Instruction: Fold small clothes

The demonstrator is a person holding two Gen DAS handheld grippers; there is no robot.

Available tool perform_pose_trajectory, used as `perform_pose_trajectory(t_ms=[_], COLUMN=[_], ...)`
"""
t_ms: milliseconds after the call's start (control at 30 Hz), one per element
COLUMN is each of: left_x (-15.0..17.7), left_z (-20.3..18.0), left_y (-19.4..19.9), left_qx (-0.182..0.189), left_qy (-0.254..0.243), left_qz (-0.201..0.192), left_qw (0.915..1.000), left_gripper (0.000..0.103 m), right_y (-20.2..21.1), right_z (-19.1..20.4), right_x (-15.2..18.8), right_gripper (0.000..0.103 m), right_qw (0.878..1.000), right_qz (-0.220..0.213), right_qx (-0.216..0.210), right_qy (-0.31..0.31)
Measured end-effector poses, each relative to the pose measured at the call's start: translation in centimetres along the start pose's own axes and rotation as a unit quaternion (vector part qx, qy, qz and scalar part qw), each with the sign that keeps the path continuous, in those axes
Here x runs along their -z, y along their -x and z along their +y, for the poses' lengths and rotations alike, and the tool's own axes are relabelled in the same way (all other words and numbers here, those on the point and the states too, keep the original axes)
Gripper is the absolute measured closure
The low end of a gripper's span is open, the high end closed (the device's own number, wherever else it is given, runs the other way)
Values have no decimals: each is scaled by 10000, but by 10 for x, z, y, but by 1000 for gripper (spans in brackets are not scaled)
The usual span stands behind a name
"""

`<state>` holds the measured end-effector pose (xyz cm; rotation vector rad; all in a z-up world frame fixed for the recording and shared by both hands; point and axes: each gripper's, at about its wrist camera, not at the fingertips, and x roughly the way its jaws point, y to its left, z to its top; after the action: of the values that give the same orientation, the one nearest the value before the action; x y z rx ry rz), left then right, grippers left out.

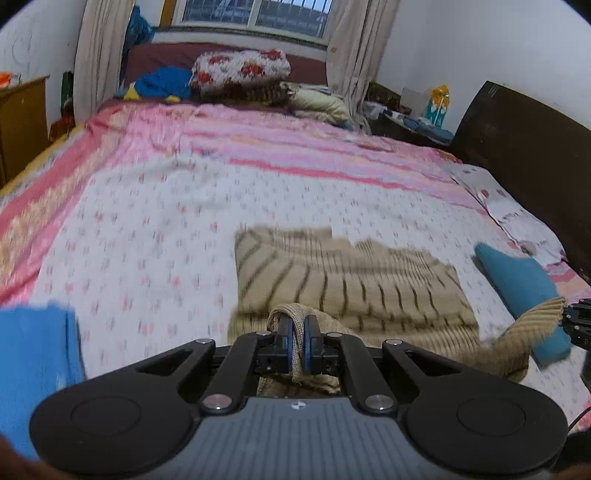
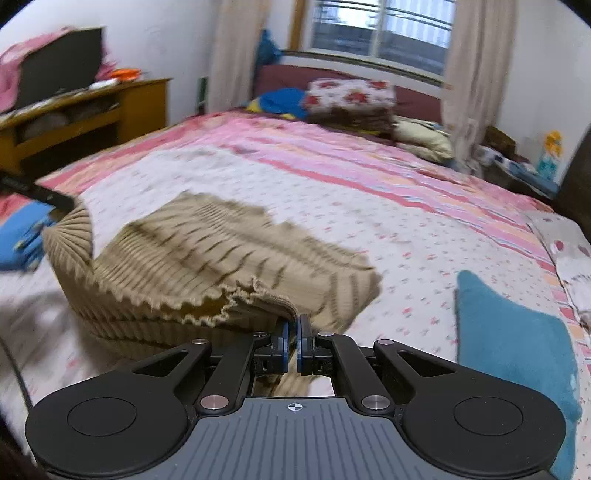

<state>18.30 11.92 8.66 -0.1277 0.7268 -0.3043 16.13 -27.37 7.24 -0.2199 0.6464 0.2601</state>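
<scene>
The left hand-held gripper (image 1: 298, 328) is pinching a ribbed edge of the tan striped sweater (image 1: 354, 280), its blue-padded fingers (image 1: 284, 332) pressed together on a fold of knit that is looping up over the tips. The rest of the sweater is lying spread on the bed (image 1: 155, 206) just ahead and to the right of that gripper, partly folded, with dark stripes running across it. The right hand-held gripper (image 2: 294, 332) is likewise clamping a wavy hem of the same sweater (image 2: 207, 258), the fingers closed with only a sliver of cloth between them, and the garment is bulging up ahead and to its left, lifting off the bedsheet. At the far left of the right wrist view, the other gripper's tip is showing where the ribbed corner is being held up. A teal cushion (image 2: 513, 350) is resting on the bed just to the right of the right gripper, apart from the sweater; in the left wrist view it (image 1: 517, 284) is lying far to the right. A blue cloth (image 1: 37, 362) is sitting close on the left of the left gripper. Beyond both grippers, a floral pillow (image 1: 240, 68) is lying at the far end of the bed below a window (image 1: 255, 14).
</scene>
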Motion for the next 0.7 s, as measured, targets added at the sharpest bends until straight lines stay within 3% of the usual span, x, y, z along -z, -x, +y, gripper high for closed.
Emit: perform_pose_trajectory(t_ms=[333,700], left_x=[-64,-80], left_z=[-8,2], left_y=[-87,-161], left_qx=[-246,-622], left_qy=[-290,-242], left_qz=[-69,111], left_qw=[9993,9977], left_gripper=[90,89], right_y=[-84,-162], right_z=[-50,-64], right_x=[-42,-45], right_gripper=[101,101], right_qw=[9975,9938], right_qz=[5,408], right_qx=[589,909], right_qy=[-386,-487])
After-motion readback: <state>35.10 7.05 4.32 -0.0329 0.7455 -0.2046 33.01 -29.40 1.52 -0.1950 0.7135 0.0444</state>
